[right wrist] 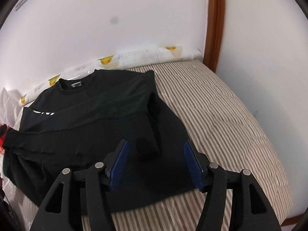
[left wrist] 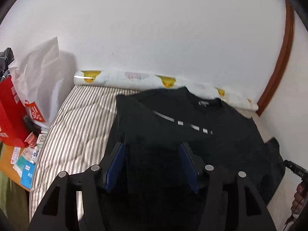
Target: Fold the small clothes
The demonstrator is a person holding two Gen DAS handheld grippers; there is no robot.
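Where the black sweatshirt (right wrist: 107, 115) lies partly folded on the striped bed (right wrist: 221, 115), collar toward the far wall, its near hem is hidden behind both tools. Left hand-held gripper (left wrist: 152, 154): jaws spread, dark cloth showing between them, contact not discernible. Right hand-held gripper (right wrist: 156, 152): jaws spread over a folded sleeve cuff, pads clear of it. White chest print mostly covered. Red bag (left wrist: 11, 115) cut off at left.

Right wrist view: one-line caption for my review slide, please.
Open right hand-held gripper above a black sweatshirt, sleeves folded in, on a striped mattress.
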